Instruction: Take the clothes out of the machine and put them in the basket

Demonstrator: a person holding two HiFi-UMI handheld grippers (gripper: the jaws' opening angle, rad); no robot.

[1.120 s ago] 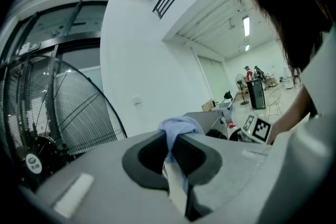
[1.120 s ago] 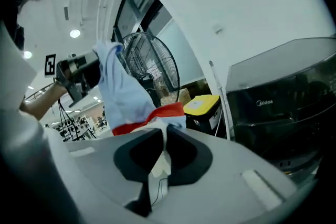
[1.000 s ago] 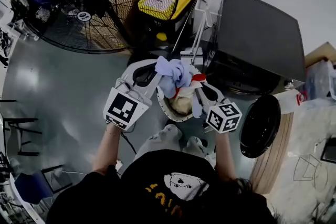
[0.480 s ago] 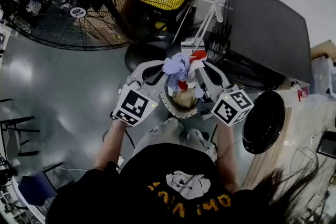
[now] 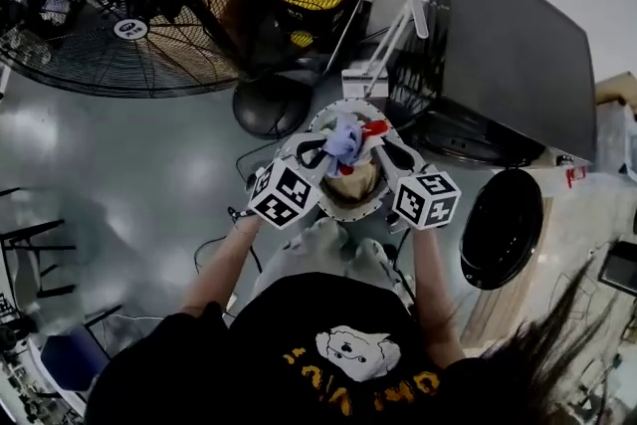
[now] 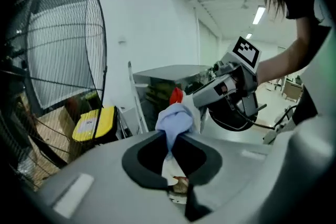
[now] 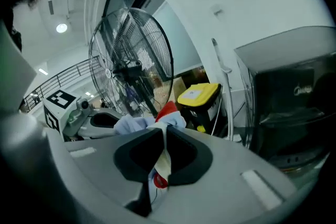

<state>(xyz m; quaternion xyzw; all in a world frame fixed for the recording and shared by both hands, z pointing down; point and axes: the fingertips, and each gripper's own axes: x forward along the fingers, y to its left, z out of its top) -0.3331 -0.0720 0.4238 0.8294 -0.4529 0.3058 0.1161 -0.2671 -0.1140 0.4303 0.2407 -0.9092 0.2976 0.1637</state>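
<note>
Blue-and-red cloth bundle [image 5: 344, 134], pinched by both left gripper [image 5: 328, 146] and right gripper [image 5: 368, 142], has sunk lower over the round white basket [image 5: 323, 206] beneath them; release looks near.

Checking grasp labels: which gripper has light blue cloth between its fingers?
The left gripper, shut on the light blue cloth; the right gripper pinches white cloth.

Faint logo on black machine [image 7: 294, 113], poss. "Midea"; print on shirt [image 5: 343, 383] & fan [image 5: 127, 28] label unreadable.

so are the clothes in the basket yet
Not yet: the clothes hang over the basket, clamped by the left gripper and the right gripper.
</note>
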